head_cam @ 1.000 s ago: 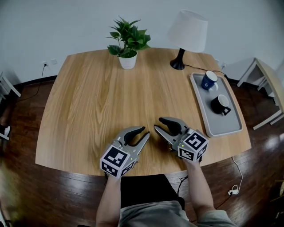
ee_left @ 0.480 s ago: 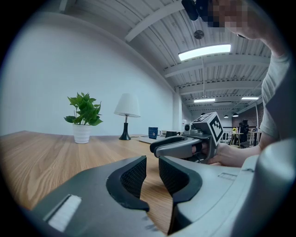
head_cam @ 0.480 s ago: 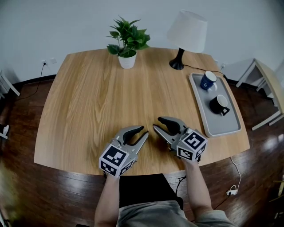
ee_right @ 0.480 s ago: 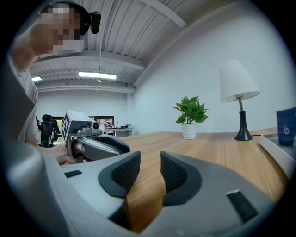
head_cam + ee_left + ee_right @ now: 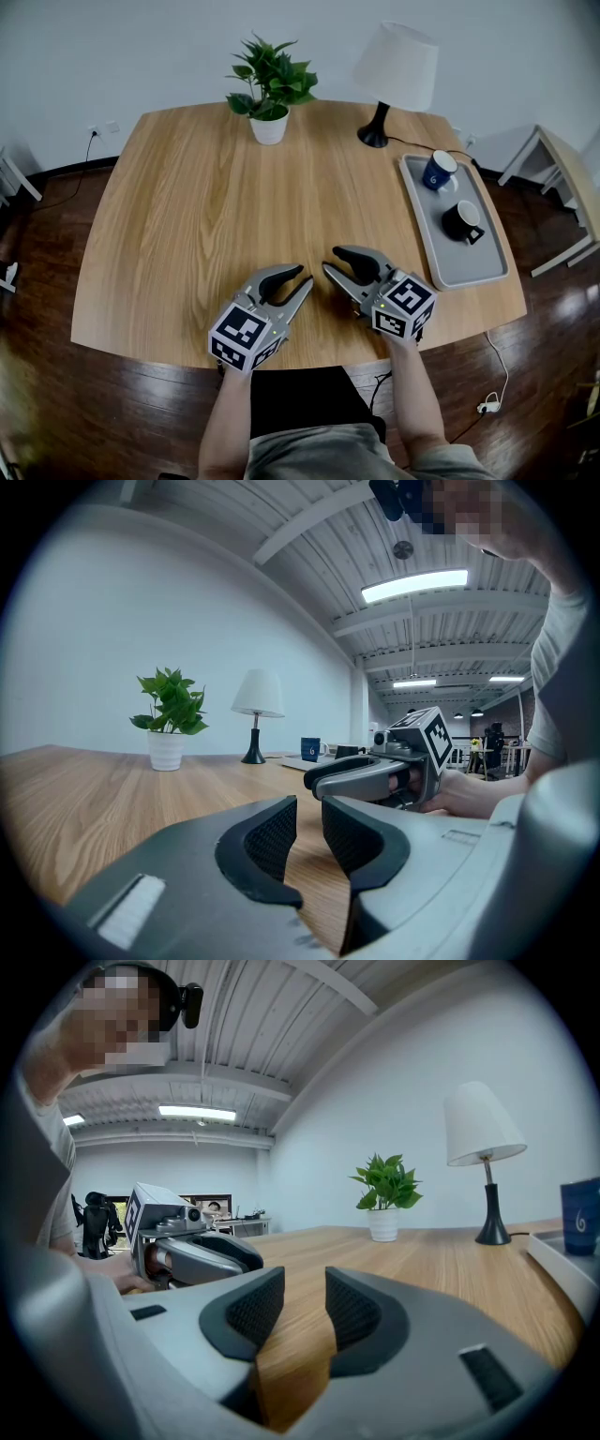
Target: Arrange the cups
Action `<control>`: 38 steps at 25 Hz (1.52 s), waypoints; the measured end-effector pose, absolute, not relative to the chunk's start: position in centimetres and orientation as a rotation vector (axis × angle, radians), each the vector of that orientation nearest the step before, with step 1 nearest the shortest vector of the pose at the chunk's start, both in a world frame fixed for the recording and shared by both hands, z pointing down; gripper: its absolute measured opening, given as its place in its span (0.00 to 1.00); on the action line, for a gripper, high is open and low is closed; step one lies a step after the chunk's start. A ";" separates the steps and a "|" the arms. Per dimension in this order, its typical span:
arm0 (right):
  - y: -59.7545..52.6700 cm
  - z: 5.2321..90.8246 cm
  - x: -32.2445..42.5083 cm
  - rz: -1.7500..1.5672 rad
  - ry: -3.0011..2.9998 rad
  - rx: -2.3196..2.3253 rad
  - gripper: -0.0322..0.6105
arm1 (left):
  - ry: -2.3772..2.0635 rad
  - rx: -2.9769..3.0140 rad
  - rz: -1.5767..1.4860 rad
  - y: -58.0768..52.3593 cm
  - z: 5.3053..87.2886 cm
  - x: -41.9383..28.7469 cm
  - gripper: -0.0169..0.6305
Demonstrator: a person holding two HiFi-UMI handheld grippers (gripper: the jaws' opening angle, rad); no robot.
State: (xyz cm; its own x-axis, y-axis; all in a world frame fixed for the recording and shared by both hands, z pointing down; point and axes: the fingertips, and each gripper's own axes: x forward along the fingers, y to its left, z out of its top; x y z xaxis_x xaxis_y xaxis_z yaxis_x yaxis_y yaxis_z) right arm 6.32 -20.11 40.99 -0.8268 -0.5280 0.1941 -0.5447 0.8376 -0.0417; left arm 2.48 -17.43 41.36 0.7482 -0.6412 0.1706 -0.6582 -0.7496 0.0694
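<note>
A blue cup (image 5: 441,170) and a black cup (image 5: 464,221) stand on a grey tray (image 5: 487,267) at the table's right edge. In the right gripper view the blue cup (image 5: 581,1218) shows at the far right. Both grippers rest low over the table's near edge, far from the cups, with their tips pointing toward each other. My left gripper (image 5: 306,277) has a narrow gap between its pads (image 5: 272,832) and holds nothing. My right gripper (image 5: 332,260) stands a little wider open, also with nothing in it; bare wood shows between its pads (image 5: 352,1312).
A potted plant (image 5: 270,89) and a white-shaded lamp (image 5: 394,70) stand at the table's far edge. The lamp's cable runs behind the tray. A light side table (image 5: 562,164) stands to the right on the dark floor.
</note>
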 end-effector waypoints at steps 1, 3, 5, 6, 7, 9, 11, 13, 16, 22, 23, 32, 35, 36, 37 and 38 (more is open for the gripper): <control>-20.1 41.0 6.3 0.141 -2.841 0.837 0.26 | -1.053 2.819 0.205 -17.4 41.4 2.5 0.17; -20.2 41.0 6.3 0.142 -2.841 0.841 0.26 | -1.055 2.820 0.205 -17.5 41.3 2.4 0.17; -20.2 41.0 6.4 0.144 -2.840 0.844 0.26 | -1.054 2.819 0.207 -17.5 41.4 2.5 0.17; -20.2 41.0 6.4 0.143 -2.839 0.844 0.26 | -1.054 2.819 0.207 -17.5 41.4 2.4 0.17; -20.2 41.0 6.3 0.142 -2.839 0.842 0.26 | -1.054 2.819 0.206 -17.5 41.4 2.4 0.17; -20.2 41.0 6.3 0.142 -2.839 0.843 0.26 | -1.054 2.820 0.206 -17.5 41.3 2.5 0.17; -20.2 41.0 6.3 0.143 -2.837 0.845 0.26 | -1.051 2.821 0.205 -17.5 41.3 2.5 0.17; -20.3 41.0 6.3 0.143 -2.836 0.848 0.26 | -1.050 2.820 0.205 -17.5 41.4 2.6 0.17; -20.3 41.1 6.4 0.151 -2.833 0.856 0.25 | -1.051 2.819 0.207 -17.5 41.4 2.5 0.17; -20.3 41.1 6.4 0.153 -2.831 0.853 0.25 | -1.053 2.819 0.207 -17.5 41.4 2.5 0.17; -20.3 41.1 6.4 0.151 -2.831 0.852 0.25 | -1.054 2.819 0.206 -17.5 41.4 2.4 0.17; -20.3 41.0 6.4 0.149 -2.830 0.853 0.25 | -1.053 2.820 0.207 -17.5 41.3 2.4 0.17; -20.3 41.0 6.4 0.148 -2.832 0.852 0.25 | -1.053 2.820 0.207 -17.5 41.3 2.5 0.17; -20.3 41.0 6.4 0.148 -2.832 0.853 0.25 | -1.051 2.820 0.207 -17.5 41.4 2.5 0.17; -20.3 41.0 6.4 0.148 -2.832 0.852 0.25 | -1.050 2.819 0.206 -17.5 41.4 2.5 0.17; -20.3 41.0 6.4 0.147 -2.833 0.851 0.25 | -1.050 2.818 0.206 -17.5 41.4 2.5 0.17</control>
State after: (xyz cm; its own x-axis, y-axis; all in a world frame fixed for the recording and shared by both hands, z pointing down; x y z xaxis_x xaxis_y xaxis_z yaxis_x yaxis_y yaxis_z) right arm 6.36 -20.31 41.00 -0.8200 -0.5364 0.1997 -0.5542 0.8313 -0.0425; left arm 2.48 -17.48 41.41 0.7492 -0.6398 0.1714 -0.6572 -0.7504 0.0714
